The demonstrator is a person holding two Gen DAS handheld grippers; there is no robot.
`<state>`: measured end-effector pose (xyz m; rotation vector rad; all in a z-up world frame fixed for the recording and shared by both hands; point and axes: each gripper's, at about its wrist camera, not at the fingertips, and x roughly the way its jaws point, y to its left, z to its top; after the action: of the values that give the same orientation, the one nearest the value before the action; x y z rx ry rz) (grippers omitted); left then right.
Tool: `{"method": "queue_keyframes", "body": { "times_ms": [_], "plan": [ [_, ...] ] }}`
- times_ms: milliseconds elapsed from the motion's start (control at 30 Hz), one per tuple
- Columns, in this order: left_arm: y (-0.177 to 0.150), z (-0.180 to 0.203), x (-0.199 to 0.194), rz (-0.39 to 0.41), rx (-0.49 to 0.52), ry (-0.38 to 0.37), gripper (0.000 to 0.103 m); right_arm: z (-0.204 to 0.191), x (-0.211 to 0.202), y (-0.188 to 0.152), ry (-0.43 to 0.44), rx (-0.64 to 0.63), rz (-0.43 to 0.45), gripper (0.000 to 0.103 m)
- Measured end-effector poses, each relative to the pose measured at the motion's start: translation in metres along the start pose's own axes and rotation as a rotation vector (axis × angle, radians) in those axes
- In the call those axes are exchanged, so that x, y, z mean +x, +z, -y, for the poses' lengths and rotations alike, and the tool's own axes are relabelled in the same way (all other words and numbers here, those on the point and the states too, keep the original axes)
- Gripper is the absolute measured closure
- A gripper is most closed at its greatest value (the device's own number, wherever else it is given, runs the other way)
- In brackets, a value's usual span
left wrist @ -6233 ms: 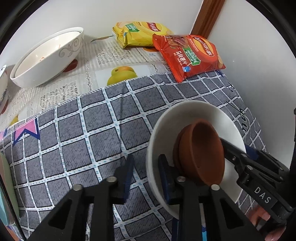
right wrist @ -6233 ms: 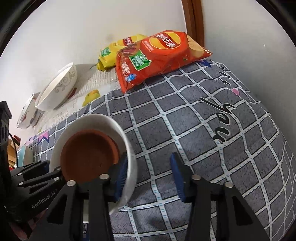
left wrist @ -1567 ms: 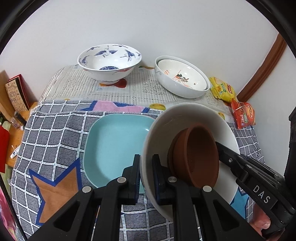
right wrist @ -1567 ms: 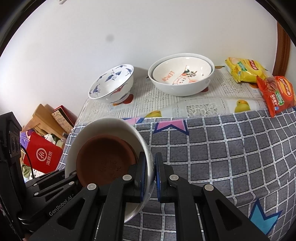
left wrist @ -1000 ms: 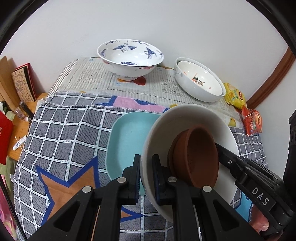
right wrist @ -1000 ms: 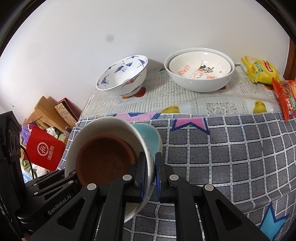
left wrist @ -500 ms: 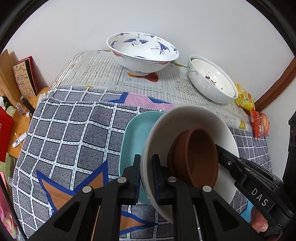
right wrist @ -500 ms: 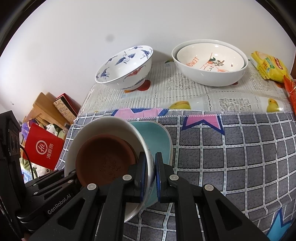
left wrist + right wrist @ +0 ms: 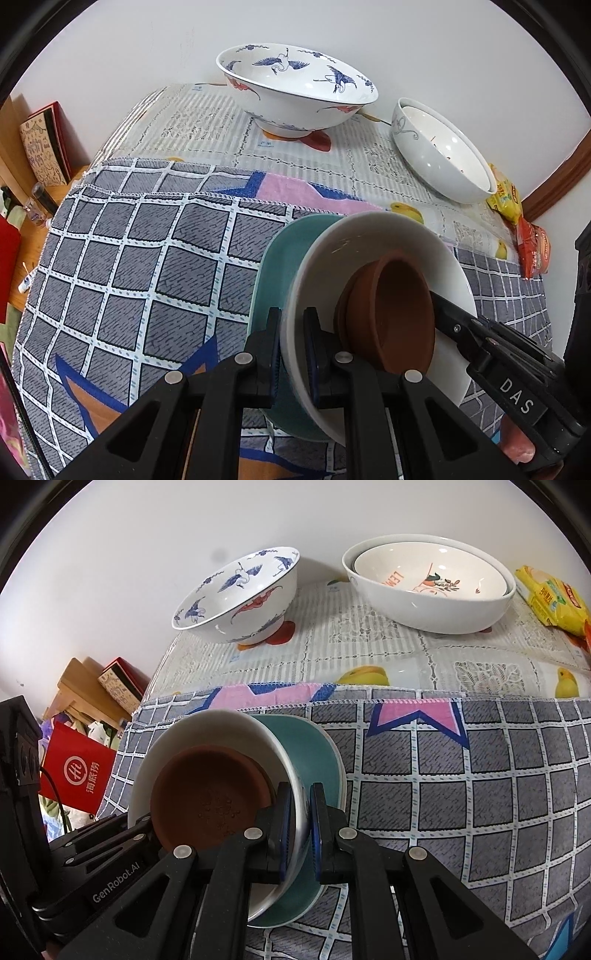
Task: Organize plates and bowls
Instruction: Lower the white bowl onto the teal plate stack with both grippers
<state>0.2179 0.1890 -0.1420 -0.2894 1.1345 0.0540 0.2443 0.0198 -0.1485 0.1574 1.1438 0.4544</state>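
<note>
Gripping white bowl rim, both hand-held grippers, teal plate beneath

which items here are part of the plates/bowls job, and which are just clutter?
Job:
- white bowl, clamped at opposite rims by left gripper and right gripper
- brown dish inside it
- teal plate beneath
- crane-pattern bowl
- two nested white bowls

Clutter:
- yellow snack bag
- red snack bag
- red paper bag, boxes off the table
</note>
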Motion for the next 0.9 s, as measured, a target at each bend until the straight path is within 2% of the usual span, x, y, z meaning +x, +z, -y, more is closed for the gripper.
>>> {"method": "queue_keyframes", "body": {
  "times_ms": [667, 900],
  "plan": [
    [0.0006, -0.0002, 0.0049, -0.008, 0.004, 0.01, 0.091, 0.0027, 0.0028, 0.0002, 0.014, 0.004, -0.014, 0.092],
    [-0.0011, 0.0002, 0.0008, -0.01, 0.005, 0.013, 0.09, 0.0041, 0.0025, 0.0005, 0.004, 0.006, -0.026, 0.088]
  ]
}}
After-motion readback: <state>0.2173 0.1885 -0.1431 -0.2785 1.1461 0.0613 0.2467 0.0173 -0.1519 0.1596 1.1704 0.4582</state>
